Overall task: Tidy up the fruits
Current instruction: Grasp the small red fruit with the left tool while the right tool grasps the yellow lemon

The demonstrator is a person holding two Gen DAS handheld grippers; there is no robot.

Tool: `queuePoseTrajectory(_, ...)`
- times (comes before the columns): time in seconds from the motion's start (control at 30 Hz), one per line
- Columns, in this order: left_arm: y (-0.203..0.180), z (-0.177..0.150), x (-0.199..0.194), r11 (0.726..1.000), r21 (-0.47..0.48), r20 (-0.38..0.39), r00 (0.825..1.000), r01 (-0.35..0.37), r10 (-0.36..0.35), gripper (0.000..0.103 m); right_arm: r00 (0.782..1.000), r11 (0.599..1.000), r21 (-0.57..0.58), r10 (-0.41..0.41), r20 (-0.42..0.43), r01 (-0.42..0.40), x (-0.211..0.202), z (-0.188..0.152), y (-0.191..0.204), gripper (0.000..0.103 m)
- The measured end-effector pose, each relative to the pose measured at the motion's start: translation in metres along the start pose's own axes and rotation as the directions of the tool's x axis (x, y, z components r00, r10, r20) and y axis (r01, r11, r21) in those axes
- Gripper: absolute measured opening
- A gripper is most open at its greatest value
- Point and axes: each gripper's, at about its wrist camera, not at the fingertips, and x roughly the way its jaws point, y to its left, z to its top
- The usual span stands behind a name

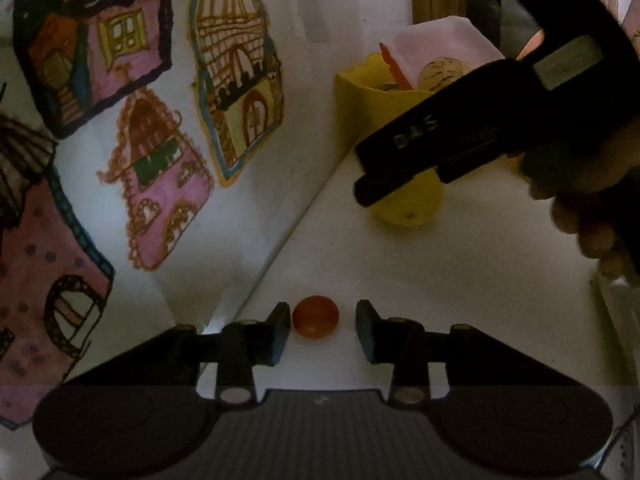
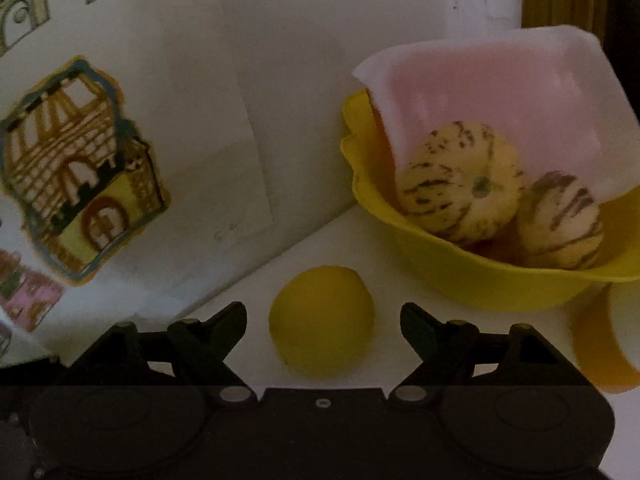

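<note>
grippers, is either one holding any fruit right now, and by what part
Nothing is held. The left gripper stands open around the small red fruit, the right gripper open around the yellow fruit.

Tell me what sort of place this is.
Probably a home, perhaps a kitchen corner or a child's room. Hand-coloured house drawings are stuck on the white wall, and a yellow bowl holding striped fruits sits on a white table.
</note>
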Motion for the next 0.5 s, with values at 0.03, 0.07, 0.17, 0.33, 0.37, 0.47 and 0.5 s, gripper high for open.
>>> queuePoseTrajectory(0.03, 0.000, 0.000, -0.001, 1.000, 0.001, 0.001, 1.000, 0.001, -0.001, 0.035, 1.000, 1.000, -0.002, -0.011, 0.004, 0.011, 0.001, 0.000, 0.001, 0.083)
queuePoseTrajectory(0.07, 0.000, -0.001, -0.002, 1.000, 0.001, 0.002, 1.000, 0.000, 0.000, 0.032, 1.000, 1.000, 0.001, -0.017, 0.002, 0.017, 0.009, -0.003, 0.004, 0.083)
queuePoseTrajectory(0.17, 0.006, -0.004, -0.005, 1.000, -0.021, 0.001, 1.000, 0.005, -0.005, 0.027, 1.000, 1.000, 0.020, -0.020, -0.016, 0.021, 0.018, -0.008, 0.007, 0.079)
queuePoseTrajectory(0.33, 0.011, -0.008, -0.009, 0.999, -0.050, -0.006, 1.000, 0.011, -0.012, 0.025, 0.999, 0.999, 0.008, -0.051, -0.011, 0.051, 0.033, -0.015, 0.016, 0.070)
queuePoseTrajectory(0.37, 0.012, -0.008, -0.010, 0.998, -0.057, -0.008, 1.000, 0.013, -0.013, 0.025, 0.998, 0.998, 0.006, -0.055, -0.009, 0.055, 0.033, -0.016, 0.017, 0.068)
queuePoseTrajectory(0.47, 0.016, -0.011, -0.014, 0.996, -0.083, -0.011, 1.000, 0.020, -0.021, 0.025, 0.999, 0.999, 0.019, -0.047, -0.010, 0.047, 0.045, -0.025, 0.019, 0.060)
queuePoseTrajectory(0.5, 0.017, -0.011, -0.015, 0.995, -0.092, -0.011, 1.000, 0.024, -0.025, 0.025, 0.999, 0.999, 0.015, -0.051, -0.005, 0.051, 0.045, -0.026, 0.020, 0.060)
